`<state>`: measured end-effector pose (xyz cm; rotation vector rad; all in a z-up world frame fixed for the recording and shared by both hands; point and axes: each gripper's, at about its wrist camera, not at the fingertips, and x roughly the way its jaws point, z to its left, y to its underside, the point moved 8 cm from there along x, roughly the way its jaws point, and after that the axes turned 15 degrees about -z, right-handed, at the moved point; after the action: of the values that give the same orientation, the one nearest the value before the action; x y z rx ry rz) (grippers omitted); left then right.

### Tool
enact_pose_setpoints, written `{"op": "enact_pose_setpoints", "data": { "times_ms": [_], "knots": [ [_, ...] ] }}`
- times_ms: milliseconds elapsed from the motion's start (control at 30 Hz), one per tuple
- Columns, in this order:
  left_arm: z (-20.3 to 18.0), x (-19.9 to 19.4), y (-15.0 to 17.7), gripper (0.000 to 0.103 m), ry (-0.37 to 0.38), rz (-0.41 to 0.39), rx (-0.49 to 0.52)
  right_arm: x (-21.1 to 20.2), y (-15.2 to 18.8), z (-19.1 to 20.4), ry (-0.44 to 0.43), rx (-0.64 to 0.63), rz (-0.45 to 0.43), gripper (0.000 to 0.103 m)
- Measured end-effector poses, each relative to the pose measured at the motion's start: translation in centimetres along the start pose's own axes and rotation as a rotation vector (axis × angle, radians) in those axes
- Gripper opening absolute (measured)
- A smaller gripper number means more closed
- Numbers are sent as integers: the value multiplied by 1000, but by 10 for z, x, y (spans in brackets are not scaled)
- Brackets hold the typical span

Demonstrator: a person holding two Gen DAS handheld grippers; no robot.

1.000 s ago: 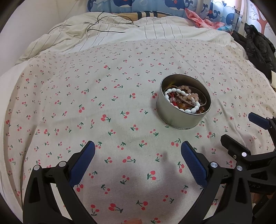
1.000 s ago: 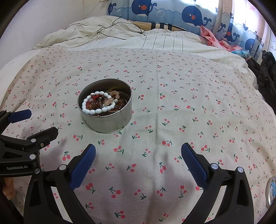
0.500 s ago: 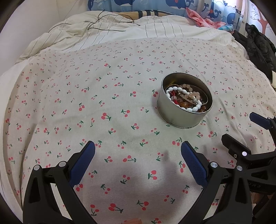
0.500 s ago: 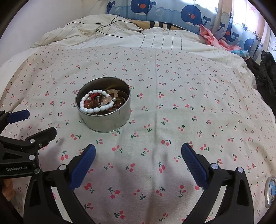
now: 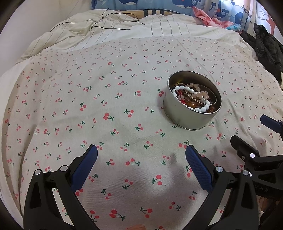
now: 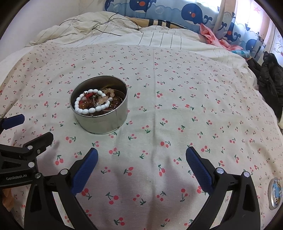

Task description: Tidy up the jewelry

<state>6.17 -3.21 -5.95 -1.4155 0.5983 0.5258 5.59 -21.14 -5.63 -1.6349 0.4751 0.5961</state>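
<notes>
left gripper [image 5: 140, 166]: jaws spread wide, nothing between them, only cherry cloth underneath. Blue pads [image 5: 84, 169] well clear of the tin.
right gripper [image 6: 140, 166]: same, jaws wide apart, empty, hovering over bare cloth.
cross views: right gripper shows at the right edge of the left view [image 5: 256, 141], left gripper at the left edge of the right view [image 6: 23, 134]. Both sit side by side at the near edge of the bed.
lid [image 6: 274, 193]: round, printed picture on it, lying on the cloth at the far right of the right view, well apart from the tin.
cloth [image 5: 88, 106]: cream with red cherry print, spread flat across the bed, everything sits on it.
tin [image 6: 102, 122]: round metal, open top, upright, ahead of and between the two grippers. Right of centre in the left view [image 5: 187, 118], left of centre in the right view.
bracelets: all inside the tin. White bead bracelet [image 6: 88, 109] on top, pale pink bead bracelet [image 6: 106, 96] beside it, amber beads [image 5: 192, 104] and a red piece below. Tangled, can't count them exactly.
duvet [image 6: 159, 38]: striped cream, bunched beyond the cloth.
cable [image 6: 106, 29]: thin black, lying loose on the duvet.
dark clothes [image 6: 268, 74]: piled at the right edge of the bed.
curtain [image 6: 176, 10]: blue whale print, along the back.
</notes>
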Motion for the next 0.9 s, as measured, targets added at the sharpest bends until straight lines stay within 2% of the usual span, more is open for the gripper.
{"op": "enact_pose_setpoints", "data": {
  "times_ms": [900],
  "knots": [
    [2,-1,-2,96,-4,-5,-7,3,0,-1,2,1,12,95]
  ]
}}
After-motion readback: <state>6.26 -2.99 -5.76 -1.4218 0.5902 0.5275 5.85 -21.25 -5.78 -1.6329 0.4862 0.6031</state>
